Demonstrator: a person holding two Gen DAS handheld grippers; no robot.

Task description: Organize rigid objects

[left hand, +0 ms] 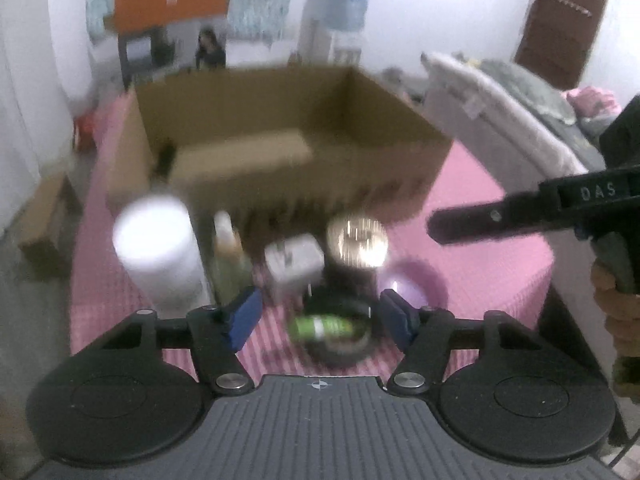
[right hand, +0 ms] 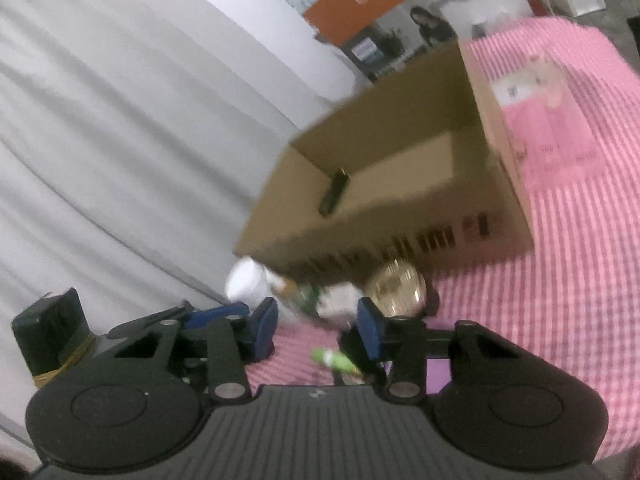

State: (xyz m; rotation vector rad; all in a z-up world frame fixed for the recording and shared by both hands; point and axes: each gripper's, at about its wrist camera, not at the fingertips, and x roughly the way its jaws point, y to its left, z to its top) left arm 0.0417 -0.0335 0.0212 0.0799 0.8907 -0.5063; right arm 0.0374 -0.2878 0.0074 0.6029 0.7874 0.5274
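An open cardboard box [left hand: 280,140] stands on the pink checked cloth [left hand: 480,248], with one dark object [right hand: 335,192] inside against a wall. In front of it stand a white cylinder [left hand: 160,252], a clear bottle [left hand: 230,256], a white adapter [left hand: 294,264] and a gold-lidded jar [left hand: 357,242]. A green tube [left hand: 320,326] lies on a dark round thing. My left gripper [left hand: 318,316] is open above the tube. My right gripper [right hand: 316,330] is open, above the green tube [right hand: 334,359]; it also shows in the left wrist view [left hand: 500,220] at the right.
A purple lid [left hand: 408,284] lies right of the tube. White curtains [right hand: 120,140] hang left of the table. A bed with grey bedding [left hand: 512,104] stands to the right. A small cardboard box [left hand: 48,224] sits on the floor at left.
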